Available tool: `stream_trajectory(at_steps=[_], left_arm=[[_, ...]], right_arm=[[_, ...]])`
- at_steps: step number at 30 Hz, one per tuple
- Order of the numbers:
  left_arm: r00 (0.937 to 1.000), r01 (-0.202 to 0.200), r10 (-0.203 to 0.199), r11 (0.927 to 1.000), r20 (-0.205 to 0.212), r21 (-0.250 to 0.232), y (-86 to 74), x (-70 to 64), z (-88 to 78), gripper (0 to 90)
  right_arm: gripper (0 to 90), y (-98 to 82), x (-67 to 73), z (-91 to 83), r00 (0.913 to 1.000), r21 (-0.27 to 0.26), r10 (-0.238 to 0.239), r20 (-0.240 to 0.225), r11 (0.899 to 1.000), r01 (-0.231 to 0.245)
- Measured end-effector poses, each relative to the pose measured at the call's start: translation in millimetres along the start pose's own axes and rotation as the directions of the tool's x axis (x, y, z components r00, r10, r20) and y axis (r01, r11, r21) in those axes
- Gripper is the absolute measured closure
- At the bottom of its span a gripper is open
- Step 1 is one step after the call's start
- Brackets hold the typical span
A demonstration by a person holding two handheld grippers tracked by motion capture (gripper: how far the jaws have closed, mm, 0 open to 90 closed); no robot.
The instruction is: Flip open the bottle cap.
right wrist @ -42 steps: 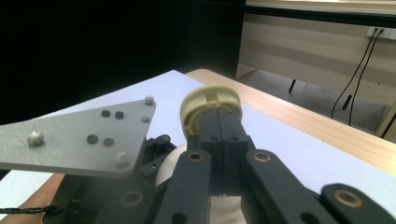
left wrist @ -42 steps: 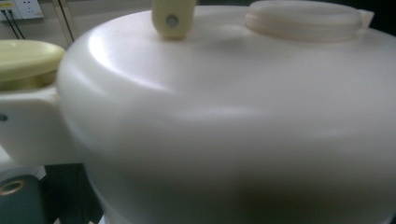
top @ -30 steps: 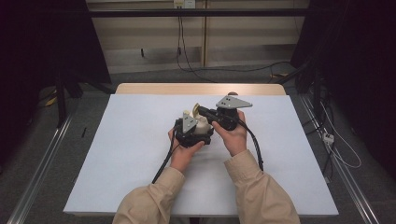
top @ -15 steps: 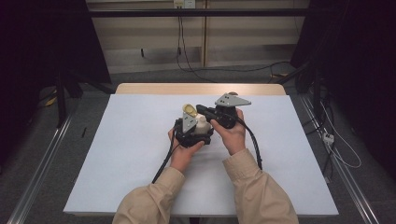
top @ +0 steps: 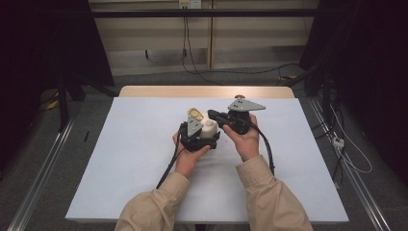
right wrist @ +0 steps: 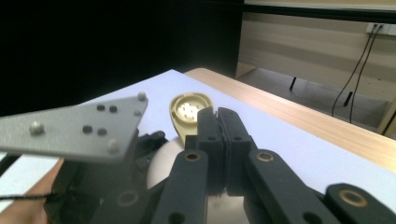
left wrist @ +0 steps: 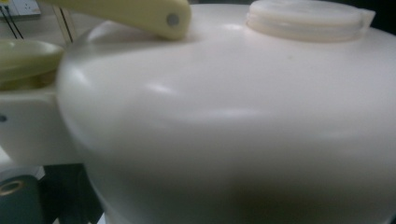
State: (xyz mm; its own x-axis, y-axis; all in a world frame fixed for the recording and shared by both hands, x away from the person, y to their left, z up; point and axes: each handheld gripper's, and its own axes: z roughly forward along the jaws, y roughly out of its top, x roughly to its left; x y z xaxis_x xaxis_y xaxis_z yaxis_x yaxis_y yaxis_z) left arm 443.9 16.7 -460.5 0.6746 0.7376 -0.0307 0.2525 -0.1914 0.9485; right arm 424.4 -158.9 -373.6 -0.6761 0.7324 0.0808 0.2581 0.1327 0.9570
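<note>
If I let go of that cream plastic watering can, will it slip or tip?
The cream watering can looks smooth and glossy, so probably slippery. Its rounded body may rock. It seems rigid, hollow plastic, likely light.

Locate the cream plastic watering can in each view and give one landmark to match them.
High view: cream plastic watering can at table centre, in the left tool.
Left gripper view: its body close up.
Right gripper view: lower centre.
Shared landmark: yellow sprinkler head.
</note>
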Motion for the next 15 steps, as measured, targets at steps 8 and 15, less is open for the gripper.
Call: stream_trajectory(at_steps=[8,15], left_arm=[[0.9999,-0.006,0.005,0.9999,0.014,0.015,0.9,1.8,-2.2,4.7],[0.9998,-0.008,0.008,0.9997,0.019,0.022,1.5,1.7,-3.1,4.6]], right_arm=[[85.8,-3.4,1.3,-10.1,1.0000,0.004,0.007,-0.006,1.000,-0.007],[80.8,-8.5,0.9,-17.0,0.9997,0.004,0.022,-0.004,1.000,-0.022]])
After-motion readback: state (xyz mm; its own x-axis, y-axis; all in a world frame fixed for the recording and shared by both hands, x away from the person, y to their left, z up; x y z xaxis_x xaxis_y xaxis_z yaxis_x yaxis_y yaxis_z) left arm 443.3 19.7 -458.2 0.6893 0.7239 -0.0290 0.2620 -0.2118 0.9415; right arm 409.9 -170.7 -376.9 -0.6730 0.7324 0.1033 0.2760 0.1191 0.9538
